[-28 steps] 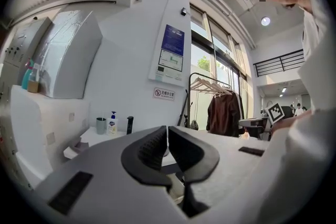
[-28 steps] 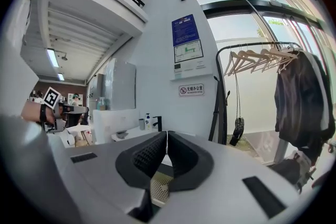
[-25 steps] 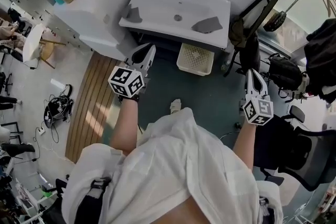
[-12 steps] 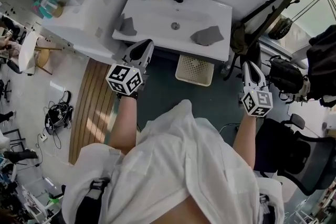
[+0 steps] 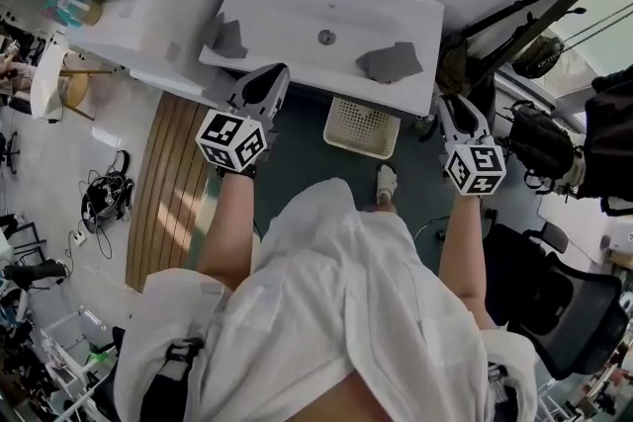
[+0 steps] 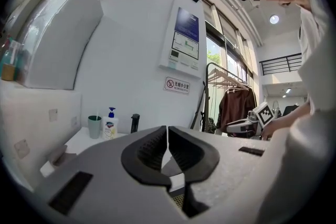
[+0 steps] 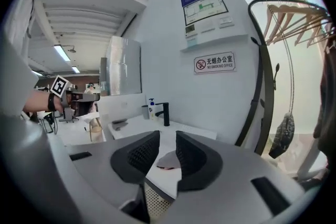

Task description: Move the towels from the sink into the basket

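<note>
Two towels (image 5: 390, 62) on sink (image 5: 297, 20) | basket (image 5: 362, 126) below | left tongs (image 6: 167, 131) closed, empty | right tongs (image 7: 168, 136) just parting, empty

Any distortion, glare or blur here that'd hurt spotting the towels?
Head view: sharp, evenly lit; left towel and right towel contrast on the white sink. Left gripper view: strong fisheye, dark corners. Right gripper view: same fisheye, window washed out.

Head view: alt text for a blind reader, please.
A person stands at a white sink bearing a grey left towel and right towel, basket below. The left tool and right tool point toward it, empty; the right's jaws have just been opening.
</note>
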`<state>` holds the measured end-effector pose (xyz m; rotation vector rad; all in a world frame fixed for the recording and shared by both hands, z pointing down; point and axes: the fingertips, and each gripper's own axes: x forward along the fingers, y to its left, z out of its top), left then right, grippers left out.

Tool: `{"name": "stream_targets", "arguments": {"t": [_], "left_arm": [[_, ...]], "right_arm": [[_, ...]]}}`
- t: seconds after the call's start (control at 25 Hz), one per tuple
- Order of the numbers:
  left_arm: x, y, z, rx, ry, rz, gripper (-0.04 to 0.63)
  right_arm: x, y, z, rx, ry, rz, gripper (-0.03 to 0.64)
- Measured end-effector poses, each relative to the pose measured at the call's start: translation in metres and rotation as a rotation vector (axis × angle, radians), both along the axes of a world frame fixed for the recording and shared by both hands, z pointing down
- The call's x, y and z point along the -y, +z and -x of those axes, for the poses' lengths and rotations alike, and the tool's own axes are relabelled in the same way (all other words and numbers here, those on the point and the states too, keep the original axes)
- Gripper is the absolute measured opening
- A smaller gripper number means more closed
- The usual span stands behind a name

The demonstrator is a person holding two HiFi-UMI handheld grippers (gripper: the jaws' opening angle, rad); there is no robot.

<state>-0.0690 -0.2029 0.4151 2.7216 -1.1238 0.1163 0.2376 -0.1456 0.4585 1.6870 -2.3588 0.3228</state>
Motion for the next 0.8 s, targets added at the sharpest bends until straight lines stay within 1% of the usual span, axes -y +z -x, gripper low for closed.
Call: {"name": "stream_targets", "arguments": {"t": [0.12, 0.36, 0.56, 0.8], "left_arm": [[0.01, 0.002, -0.011, 0.008, -0.033, 0.0, 0.015], [0.012, 0.013, -0.027, 0.02, -0.124, 0.03, 0.015], [0.014, 0.031, -0.042, 0.022, -0.166, 0.06, 0.015], [0.026, 0.053, -0.052, 0.016, -0.204, 0.091, 0.015]], "right_arm": [[0.023, 0.015, -0.003, 0.006, -0.053, 0.037, 0.123], [0.059, 0.063, -0.003, -0.015, -0.202, 0.163, 0.178], [0.085, 0.106, 0.001, -0.05, -0.283, 0.248, 0.19], [0.11, 0.152, 0.014, -0.082, -0.336, 0.338, 0.193]]}}
